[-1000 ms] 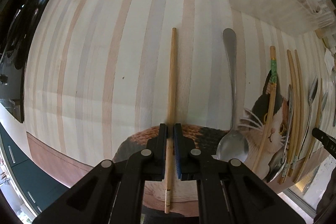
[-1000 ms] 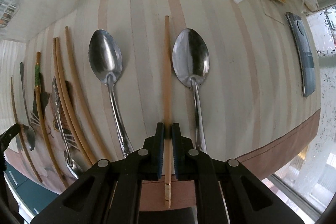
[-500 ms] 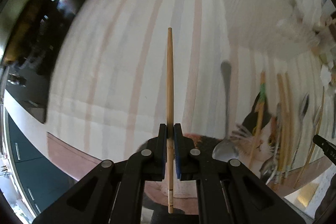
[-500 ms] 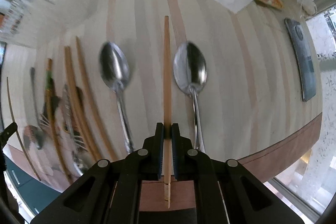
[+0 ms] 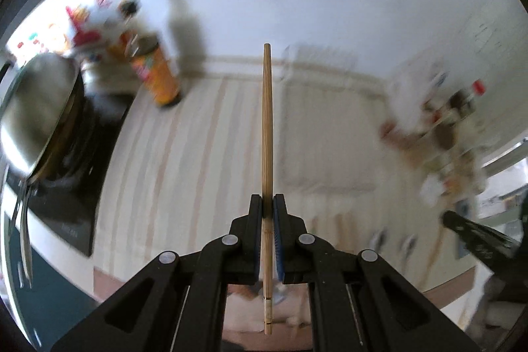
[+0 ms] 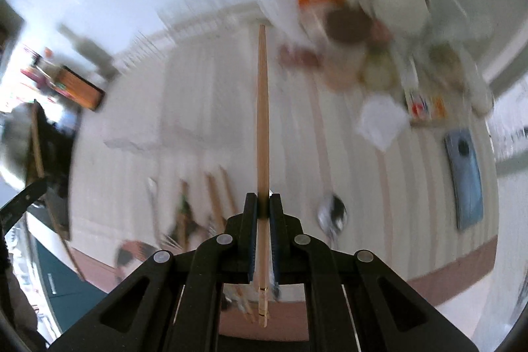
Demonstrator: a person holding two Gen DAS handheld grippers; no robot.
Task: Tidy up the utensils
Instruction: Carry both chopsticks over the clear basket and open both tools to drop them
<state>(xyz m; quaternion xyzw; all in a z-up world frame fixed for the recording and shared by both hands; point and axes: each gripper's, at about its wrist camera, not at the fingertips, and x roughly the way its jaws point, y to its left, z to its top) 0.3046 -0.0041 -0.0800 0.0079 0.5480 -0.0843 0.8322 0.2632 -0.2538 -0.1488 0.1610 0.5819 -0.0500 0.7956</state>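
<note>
My left gripper [image 5: 267,203] is shut on a wooden chopstick [image 5: 267,127], held well above the striped table and pointing toward the back wall. My right gripper [image 6: 263,202] is shut on a second wooden chopstick [image 6: 262,114], also lifted and pointing away. Below in the right wrist view, blurred, several chopsticks [image 6: 214,200] and a spoon [image 6: 331,215] lie on the table near the cat placemat [image 6: 132,253]. The clear tray [image 5: 316,127] shows faintly beyond the left chopstick.
A pan [image 5: 36,108] on a dark cooktop [image 5: 76,174] and an orange bottle [image 5: 158,75] stand at left. Jars and bottles [image 5: 452,114] crowd the right. In the right wrist view a white tissue [image 6: 382,121] and a phone [image 6: 465,177] lie at right.
Both grippers have lifted and tilted up with their chopsticks. The views swung from the tabletop to the back wall and are blurred by motion.
</note>
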